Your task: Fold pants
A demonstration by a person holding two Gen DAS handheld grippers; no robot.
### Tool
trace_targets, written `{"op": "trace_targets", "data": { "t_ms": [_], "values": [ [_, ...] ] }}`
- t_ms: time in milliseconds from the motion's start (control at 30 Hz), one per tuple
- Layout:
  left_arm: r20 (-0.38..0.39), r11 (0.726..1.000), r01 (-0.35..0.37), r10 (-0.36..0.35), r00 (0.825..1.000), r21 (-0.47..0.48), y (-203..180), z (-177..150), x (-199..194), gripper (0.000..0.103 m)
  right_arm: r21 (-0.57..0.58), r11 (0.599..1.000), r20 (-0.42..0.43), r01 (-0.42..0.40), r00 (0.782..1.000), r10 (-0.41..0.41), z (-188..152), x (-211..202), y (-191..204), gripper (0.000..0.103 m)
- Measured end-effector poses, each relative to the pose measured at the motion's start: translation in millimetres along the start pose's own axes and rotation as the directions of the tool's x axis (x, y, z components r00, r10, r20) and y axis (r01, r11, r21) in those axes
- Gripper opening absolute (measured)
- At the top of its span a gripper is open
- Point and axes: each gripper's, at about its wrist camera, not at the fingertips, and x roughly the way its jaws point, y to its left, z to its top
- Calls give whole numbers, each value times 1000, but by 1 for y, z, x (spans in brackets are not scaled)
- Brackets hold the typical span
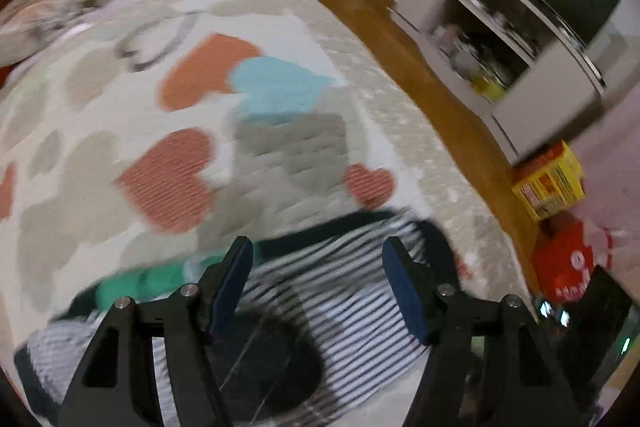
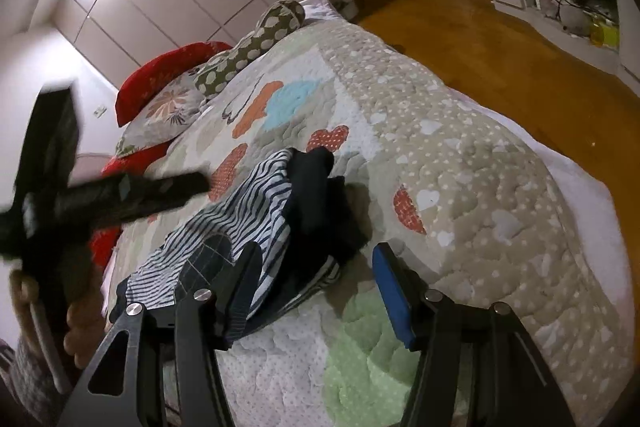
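The pants [image 2: 248,227] are navy-and-white striped with dark trim and lie crumpled on a heart-patterned quilt [image 2: 460,187]. In the left wrist view they [image 1: 344,291] fill the lower middle, with a dark patch below. My left gripper [image 1: 318,267] is open and empty, hovering over the pants; the view is blurred. It also shows in the right wrist view [image 2: 100,195] at the left, above the pants. My right gripper [image 2: 316,275] is open and empty, its left finger over the near edge of the pants.
Pillows [image 2: 256,43] and a red cushion [image 2: 160,71] lie at the bed's far end. A wooden floor [image 2: 480,19] runs along the right, with white shelving [image 1: 500,39] beyond. A yellow box [image 1: 552,183] and a red object [image 1: 568,263] sit on the floor.
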Motion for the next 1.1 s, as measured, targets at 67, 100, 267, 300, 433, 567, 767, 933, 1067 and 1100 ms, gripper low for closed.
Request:
{"op": "trace_targets", "data": {
  "t_ms": [67,100,267,300,433,567,767,933,1067,1100],
  "values": [
    [-46,999,28,-26,999,30,-7,12,18,66,-15,1000,-11,-2,1000,2,3,6,2,65],
    [-81,998,45,-41,996,47,-12,17,28,66,-19,1000,-13,-3,1000,3,4,10,3,66],
    [-208,988,92,-64,976,127,-30,27,71,67,-67,998,-26,-4,1000,3,11,28,11,70],
    [-209,987,84,-55,976,135,-33,27,74,66,-82,997,-27,1,1000,-3,12,33,13,70],
    [-202,981,98,-63,977,167,-35,25,67,24,-104,995,-18,-8,1000,6,15,45,16,28],
    [-125,984,138,-123,984,116,-15,19,41,19,-51,995,-23,-82,996,81,22,39,14,24],
    [26,977,196,-194,981,-83,47,-10,-9,19,-140,981,-36,-133,991,129,23,32,59,24],
    [178,924,220,-170,969,-312,126,-62,-47,44,-265,939,-127,-221,973,193,8,49,117,31],
    [288,876,176,-45,957,-450,169,-124,-90,68,-212,884,-375,-417,870,320,-20,86,148,57],
    [300,872,144,4,954,-468,172,-135,-98,70,-197,877,-406,-439,850,334,-25,89,152,57]
  ]
}}
